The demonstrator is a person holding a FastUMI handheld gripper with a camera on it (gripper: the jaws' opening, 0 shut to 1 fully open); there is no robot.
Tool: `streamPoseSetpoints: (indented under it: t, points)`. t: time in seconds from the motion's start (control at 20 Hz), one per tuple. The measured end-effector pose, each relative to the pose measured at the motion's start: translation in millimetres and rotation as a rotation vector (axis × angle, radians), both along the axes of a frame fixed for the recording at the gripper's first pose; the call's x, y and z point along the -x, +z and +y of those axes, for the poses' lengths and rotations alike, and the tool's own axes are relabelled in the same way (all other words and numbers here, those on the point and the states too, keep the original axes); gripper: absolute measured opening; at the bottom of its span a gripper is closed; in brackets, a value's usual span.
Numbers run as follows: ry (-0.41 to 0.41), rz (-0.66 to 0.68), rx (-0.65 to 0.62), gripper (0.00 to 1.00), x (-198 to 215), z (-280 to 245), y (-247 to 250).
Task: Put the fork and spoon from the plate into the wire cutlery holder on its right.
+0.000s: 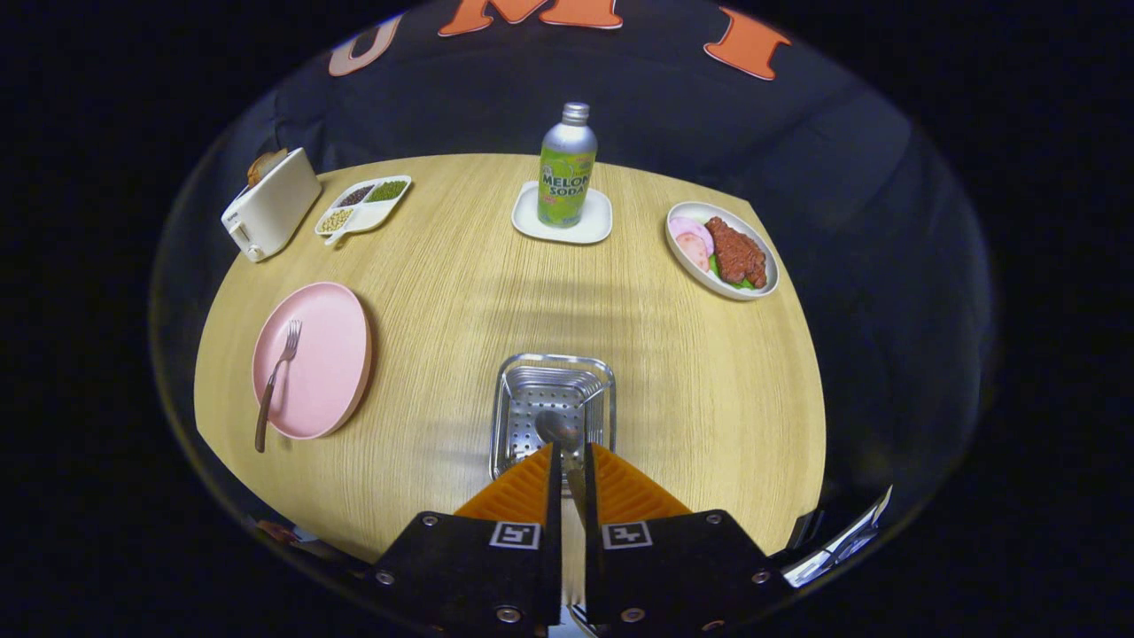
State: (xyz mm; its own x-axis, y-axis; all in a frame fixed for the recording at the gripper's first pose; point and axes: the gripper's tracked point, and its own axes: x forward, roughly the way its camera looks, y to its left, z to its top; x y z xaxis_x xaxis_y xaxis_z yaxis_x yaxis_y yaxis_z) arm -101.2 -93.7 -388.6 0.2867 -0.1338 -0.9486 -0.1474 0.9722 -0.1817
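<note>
My gripper (569, 454) is shut on the spoon (558, 428), whose handle runs between the two fingers while its bowl hangs just ahead of them, over the metal cutlery holder (509, 390). The holder is a square perforated basket on the wooden table, directly beyond the fingertips. To its left lies a pink plate (332, 354) with a fork (276, 377) resting on it, tines pointing away and the brown handle sticking out over the near rim.
Farther back stand a melon soda bottle (567, 164) on a white coaster (595, 226), a plate of meat (722, 251) at the right, a divided dish of beans (363, 206) and a white toaster (270, 206) at the left.
</note>
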Motion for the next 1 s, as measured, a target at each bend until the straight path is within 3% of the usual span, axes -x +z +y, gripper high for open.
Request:
streamPoseSetpoints:
  t: [0.2, 0.4, 0.7, 0.85, 1.0]
  points:
    - [0.009, -0.160, -0.038, 0.13, -29.7, 12.3, 26.2]
    - [0.003, -0.369, -0.085, 0.24, -62.3, 32.7, 65.0]
    - [0.021, -0.730, -0.165, 0.53, -104.5, 74.9, 150.8]
    - [0.035, -0.854, -0.172, 0.73, -114.0, 93.6, 183.4]
    - [0.035, -0.934, -0.201, 0.83, -119.2, 113.5, 209.2]
